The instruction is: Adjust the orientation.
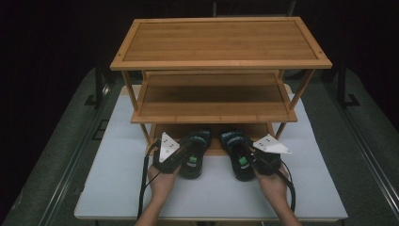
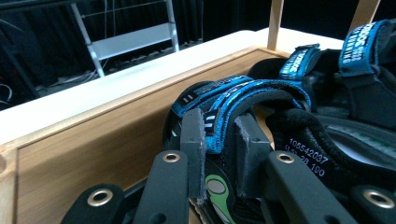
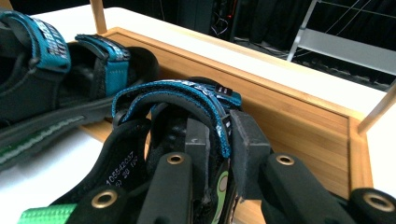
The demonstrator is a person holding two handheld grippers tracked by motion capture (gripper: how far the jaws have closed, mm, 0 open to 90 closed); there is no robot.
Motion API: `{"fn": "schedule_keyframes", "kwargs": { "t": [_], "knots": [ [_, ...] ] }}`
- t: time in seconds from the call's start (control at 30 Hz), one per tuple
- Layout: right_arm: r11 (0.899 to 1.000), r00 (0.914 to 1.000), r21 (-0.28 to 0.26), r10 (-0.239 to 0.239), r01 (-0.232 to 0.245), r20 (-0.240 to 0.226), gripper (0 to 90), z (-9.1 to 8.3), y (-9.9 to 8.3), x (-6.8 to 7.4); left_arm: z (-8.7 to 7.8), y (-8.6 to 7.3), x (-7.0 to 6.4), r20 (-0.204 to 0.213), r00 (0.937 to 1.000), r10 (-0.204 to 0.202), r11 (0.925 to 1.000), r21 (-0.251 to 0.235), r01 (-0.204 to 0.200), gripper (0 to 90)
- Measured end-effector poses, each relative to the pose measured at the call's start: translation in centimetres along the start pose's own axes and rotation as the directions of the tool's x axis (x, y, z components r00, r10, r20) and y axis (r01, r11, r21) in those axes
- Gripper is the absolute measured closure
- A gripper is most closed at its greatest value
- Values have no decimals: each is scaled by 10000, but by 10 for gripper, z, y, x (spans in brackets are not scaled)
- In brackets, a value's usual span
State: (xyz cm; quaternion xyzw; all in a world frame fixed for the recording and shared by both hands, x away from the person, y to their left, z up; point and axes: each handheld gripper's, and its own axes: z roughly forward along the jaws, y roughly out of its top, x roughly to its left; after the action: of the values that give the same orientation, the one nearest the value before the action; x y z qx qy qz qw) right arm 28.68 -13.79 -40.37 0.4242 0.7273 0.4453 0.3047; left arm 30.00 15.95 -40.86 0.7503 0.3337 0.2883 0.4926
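The left tool [image 1: 181,155] pinches the heel strap of the left sandal [image 1: 195,153]. The right tool [image 1: 249,157] pinches the heel strap of the right sandal [image 1: 235,150]. Both sandals' toes rest on the wooden rack's [image 1: 221,61] bottom shelf, their heels over the white bench [image 1: 117,174].

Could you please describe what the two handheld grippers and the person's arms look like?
Each is a black gripper, the left gripper and the right gripper, topped by a pale three-cornered plate with small dark dots. Black cables trail back along the forearms. Up close, the flat black jaws hang on arms with brass-ringed rivets. The forearms are bare, no sleeves.
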Motion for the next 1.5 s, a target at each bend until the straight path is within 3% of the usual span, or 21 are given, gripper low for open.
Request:
{"fn": "schedule_keyframes", "kwargs": {
  "t": [0.17,0.33,0.53,0.67,1.0,1.1,1.33,1.5],
  "knots": [
    [9997,9997,-74,222,-221,126,771,11,1,2,10,-1,-1,-126,9999,20,9999,98,-19,761],
    [9993,9987,-203,320,-312,386,772,21,0,3,19,-5,0,131,9998,-180,9996,237,177,759],
    [9997,9990,-145,226,-221,373,767,26,-4,5,20,-7,-1,229,9997,-79,9995,323,72,748],
    [9999,9998,109,115,-117,139,723,26,-3,1,19,-6,1,480,9987,-167,9992,368,149,703],
    [9992,9995,339,-226,233,-225,586,22,-2,-6,13,-3,0,635,9979,-99,9996,275,82,588],
    [9988,9992,448,-199,214,-351,536,19,-2,-7,9,-1,0,747,9972,-84,10000,35,81,547],
    [9997,9961,237,-56,77,-884,464,3,1,-9,-4,7,-5,1236,9922,189,9997,-198,-165,471],
    [9999,9881,50,-81,90,-1536,387,-15,-1,-13,-17,10,-6,1664,9855,327,9990,-343,-274,415]
  ]
}}
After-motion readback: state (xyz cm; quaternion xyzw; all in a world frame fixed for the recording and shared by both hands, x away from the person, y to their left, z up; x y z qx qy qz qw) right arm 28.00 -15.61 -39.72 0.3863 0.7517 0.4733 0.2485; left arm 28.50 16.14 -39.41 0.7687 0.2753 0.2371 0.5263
